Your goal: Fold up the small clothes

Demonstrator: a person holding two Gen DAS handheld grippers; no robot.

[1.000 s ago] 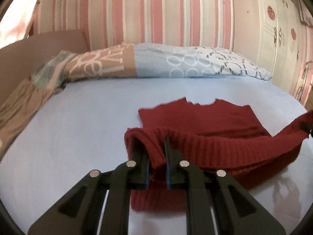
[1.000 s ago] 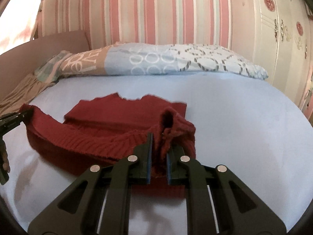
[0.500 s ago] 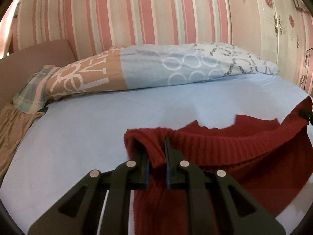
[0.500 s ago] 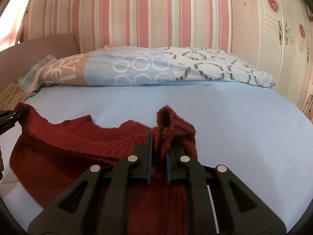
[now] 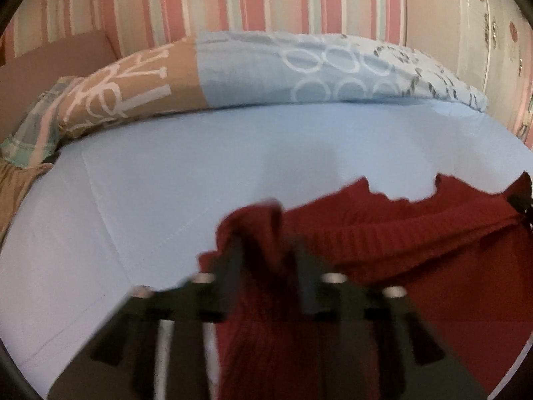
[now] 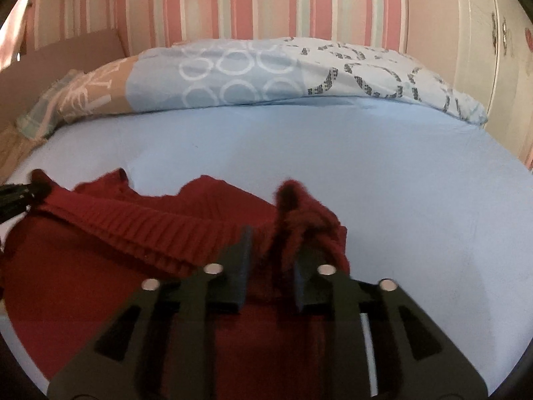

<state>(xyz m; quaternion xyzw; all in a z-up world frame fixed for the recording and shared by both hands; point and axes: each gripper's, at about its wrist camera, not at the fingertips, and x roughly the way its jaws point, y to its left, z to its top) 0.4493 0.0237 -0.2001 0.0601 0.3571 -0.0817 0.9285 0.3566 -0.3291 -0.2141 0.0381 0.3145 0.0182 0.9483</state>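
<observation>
The dark red knitted sweater (image 6: pixel 100 266) lies on the pale blue bedsheet (image 6: pixel 416 200) in the near half of the bed, its ribbed hem doubled forward so the ribbed band crosses the body toward the neckline; seen from the right wrist, one gathered corner stands up between the jaws of the right gripper (image 6: pixel 271 250), and from the left wrist the other corner (image 5: pixel 256 226) rises the same way inside the left gripper (image 5: pixel 266 260).

Both claws have just been opening; each now stands parted with the knit loose in the gap, the right one showing clear daylight between its left pad and the cloth, so both count as released rather than clenched, though the left view is too blurred to say whether wool still clings to a pad.

To do this release well, I judge that the corners should be let fall flat before the grippers draw back; a straight retreat along the fingers, low and without a sideways drag, should keep the fold line square. The knit is soft and fuzzy and may snag on a pad, so a slight pause with the jaws wide seems wise; then the bunched corners probably want smoothing.

Beyond lies a patterned pillow (image 6: pixel 266 73) against the striped wall (image 6: pixel 233 0); nothing crowds the fold.
</observation>
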